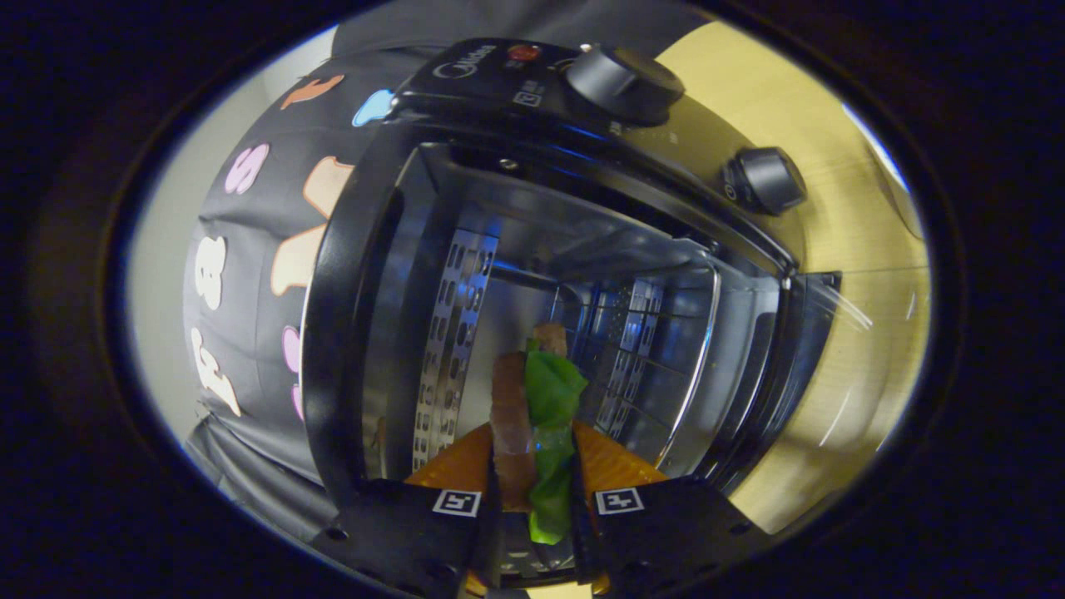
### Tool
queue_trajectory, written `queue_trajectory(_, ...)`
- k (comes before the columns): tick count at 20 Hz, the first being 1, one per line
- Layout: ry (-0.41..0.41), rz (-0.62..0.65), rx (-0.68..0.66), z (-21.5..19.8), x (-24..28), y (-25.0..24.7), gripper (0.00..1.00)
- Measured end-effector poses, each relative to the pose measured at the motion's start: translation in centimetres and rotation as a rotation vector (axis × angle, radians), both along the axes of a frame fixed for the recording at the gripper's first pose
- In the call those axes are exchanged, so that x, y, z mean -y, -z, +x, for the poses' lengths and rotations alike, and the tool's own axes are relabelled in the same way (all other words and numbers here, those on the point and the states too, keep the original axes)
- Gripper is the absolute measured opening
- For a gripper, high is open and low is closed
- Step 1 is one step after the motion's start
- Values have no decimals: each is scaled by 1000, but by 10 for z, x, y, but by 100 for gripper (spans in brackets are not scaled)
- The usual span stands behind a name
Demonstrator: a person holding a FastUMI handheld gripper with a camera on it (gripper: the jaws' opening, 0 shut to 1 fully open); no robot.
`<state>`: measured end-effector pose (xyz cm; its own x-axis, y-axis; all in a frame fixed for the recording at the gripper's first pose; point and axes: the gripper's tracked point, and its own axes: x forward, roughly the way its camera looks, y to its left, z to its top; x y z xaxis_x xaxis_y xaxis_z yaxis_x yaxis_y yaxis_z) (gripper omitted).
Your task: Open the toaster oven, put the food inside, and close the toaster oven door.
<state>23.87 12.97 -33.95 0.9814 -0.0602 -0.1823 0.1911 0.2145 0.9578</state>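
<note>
Gripper (532,487) closed on the food (532,424), a sandwich-like stack of 2 brown slices with a green leaf between them. Both fingers (466,466) press its flat sides, 1 from the left and 1 from the right, so the stack stands on edge between them.

Position: the food sits at the mouth of the oven (532,249), whose door is already open; its far end reaches into the cavity, its near end lies between the fingers. The view is rolled, so the oven appears tilted, with the 2 knobs (624,79) at its upper right. Perforated side walls (453,333) flank the cavity to left and right, and a wire rack (666,333) shows along the right side. The oven stands on a pale wooden table (832,333).

Orientation: the long axis of the food runs near to far, along the fingers, pointing into the cavity.

Handling, judged: light and soft. The leaf looks limp and slippery and bulges out of the stack on the right, so the layers could slide apart if the grip loosens unevenly. A hold across the 2 flat slices, as here, suits it best; hard squeezing would probably crush it.

Stage, judged: insertion under way; release and door closing remain.
</note>
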Motion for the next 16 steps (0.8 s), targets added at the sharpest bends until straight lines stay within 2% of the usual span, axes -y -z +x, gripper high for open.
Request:
queue_trajectory(6, -12, -161, -66, -7, 0, 2, 37)
queue_trajectory(12, -28, -358, -153, -25, 7, 4, 62)
queue_trajectory(16, -3, -471, -219, -43, 16, -2, 80)
